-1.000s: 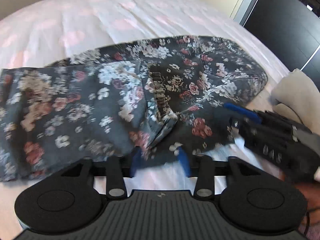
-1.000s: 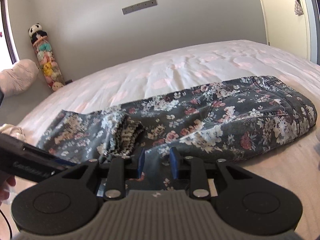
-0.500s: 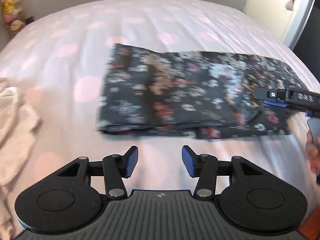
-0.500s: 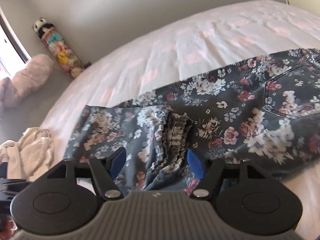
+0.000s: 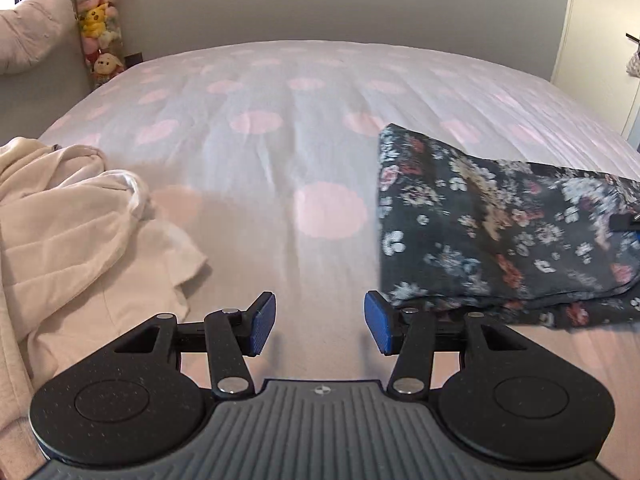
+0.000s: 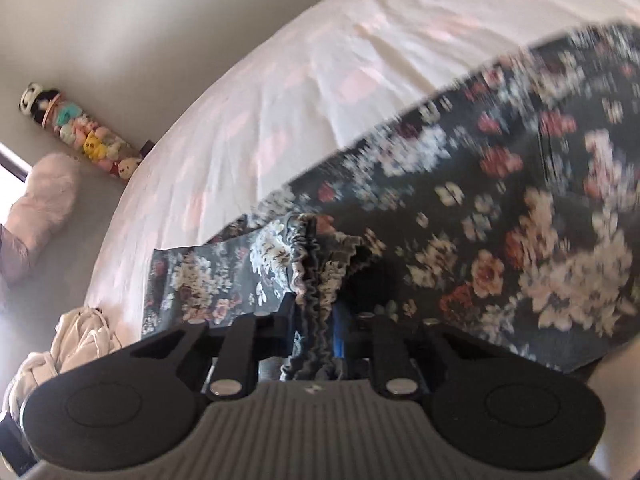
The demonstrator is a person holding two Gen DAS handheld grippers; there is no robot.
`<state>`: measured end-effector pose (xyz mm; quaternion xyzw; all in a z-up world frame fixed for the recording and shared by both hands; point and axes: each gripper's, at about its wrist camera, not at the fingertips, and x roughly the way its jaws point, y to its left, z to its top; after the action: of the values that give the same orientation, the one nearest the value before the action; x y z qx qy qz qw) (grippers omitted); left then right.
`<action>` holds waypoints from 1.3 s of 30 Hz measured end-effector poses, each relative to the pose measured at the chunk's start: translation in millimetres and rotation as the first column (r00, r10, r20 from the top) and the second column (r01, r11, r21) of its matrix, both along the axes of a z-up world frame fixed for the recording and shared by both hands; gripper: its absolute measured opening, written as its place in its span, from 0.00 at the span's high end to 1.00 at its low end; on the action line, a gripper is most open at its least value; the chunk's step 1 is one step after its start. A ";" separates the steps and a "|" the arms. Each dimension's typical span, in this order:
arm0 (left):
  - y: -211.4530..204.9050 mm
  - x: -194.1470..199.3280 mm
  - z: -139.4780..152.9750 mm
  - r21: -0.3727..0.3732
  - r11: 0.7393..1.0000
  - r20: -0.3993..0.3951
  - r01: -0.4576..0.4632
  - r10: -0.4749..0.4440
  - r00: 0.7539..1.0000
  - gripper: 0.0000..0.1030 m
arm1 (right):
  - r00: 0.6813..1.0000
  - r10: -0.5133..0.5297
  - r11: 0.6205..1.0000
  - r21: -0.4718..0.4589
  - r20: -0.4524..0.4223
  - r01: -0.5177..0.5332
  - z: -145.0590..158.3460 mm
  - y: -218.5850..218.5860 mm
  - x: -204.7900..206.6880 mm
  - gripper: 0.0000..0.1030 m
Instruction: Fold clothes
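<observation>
On the bed (image 5: pixel 280 92), going left to right in the left wrist view: a cream garment (image 5: pixel 68 216) sits crumpled at the left edge, cut off by the frame so I can't say what kind of clothing it is. Behind it in the corner there's a tall tube of plush toys (image 5: pixel 100 20) against the wall, plus a pinkish pillow (image 5: pixel 28 36) half out of shot. The middle is just white sheet with pale pink blobs. The left gripper (image 5: pixel 319 322) hangs low over that bare sheet with its jaws spread wide and nothing between them. Its right blue pad (image 5: pixel 378 322) sits just beside the near corner of the floral trousers (image 5: pixel 492 232), though I can't tell if it actually touches. The trousers lie in a dark stack on the right side of the bed, running off the right edge.

The right wrist view is tilted and pretty smeared, especially on the right, so the flower print there is mush. The right gripper (image 6: pixel 314 328) has its jaws pinched on a gathered, ruffled edge of the floral trousers (image 6: pixel 500 220), with fabric bunching between the pads and spilling toward the camera. The blue pads are mostly buried in cloth. The rest of the trousers spreads up and to the right over the sheet.
</observation>
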<state>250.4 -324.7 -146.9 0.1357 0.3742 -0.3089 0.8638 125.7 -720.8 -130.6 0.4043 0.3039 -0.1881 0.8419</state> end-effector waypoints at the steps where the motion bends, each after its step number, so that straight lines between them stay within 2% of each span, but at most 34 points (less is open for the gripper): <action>1: 1.7 3.9 -1.9 0.002 1.000 0.005 -0.001 0.001 1.000 0.54 | 1.000 0.014 0.999 -0.029 -0.005 -0.014 14.5 2.6 3.7 0.81; 7: 7.6 13.9 -3.4 -0.056 0.998 -0.015 0.003 -0.004 1.000 0.55 | 0.991 0.116 0.968 -0.215 -0.062 -0.126 118.8 15.3 33.4 0.82; 13: 7.8 12.3 -5.7 -0.076 0.996 -0.048 0.045 -0.048 0.998 0.55 | 0.979 0.122 0.916 -0.362 -0.163 -0.174 218.5 15.5 44.7 0.82; 17: 8.1 10.9 -4.6 -0.078 0.996 -0.055 0.051 -0.055 0.997 0.55 | 0.973 0.098 0.872 -0.453 -0.211 -0.186 263.9 11.2 29.7 0.82; 21: 6.4 9.5 -5.1 -0.067 0.996 -0.060 0.057 -0.061 0.996 0.55 | 0.966 0.041 0.847 -0.504 -0.257 -0.170 287.0 -8.3 1.0 0.82; 26: 1.6 4.8 -3.6 -0.048 0.997 -0.036 0.060 -0.061 0.997 0.55 | 0.956 -0.022 0.846 -0.514 -0.293 -0.138 282.6 -54.3 -37.4 0.82; 30: -2.6 1.8 3.9 -0.064 0.997 -0.016 0.051 -0.052 0.999 0.55 | 0.944 -0.036 0.858 -0.495 -0.327 -0.139 251.0 -101.0 -60.5 0.82; 35: -14.7 -7.8 7.1 -0.055 0.996 0.038 0.075 -0.073 0.997 0.55 | 0.921 -0.061 0.897 -0.426 -0.384 -0.118 175.8 -166.1 -77.2 0.82; 39: -33.3 -14.1 3.7 -0.039 0.995 0.014 0.095 -0.094 0.995 0.55 | 0.896 -0.092 0.922 -0.378 -0.434 -0.089 113.4 -205.6 -91.6 0.82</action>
<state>236.3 -357.9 -143.2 0.1381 0.3559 -0.3561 0.8529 34.1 -926.4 -17.2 0.1761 0.4442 -0.3324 0.8132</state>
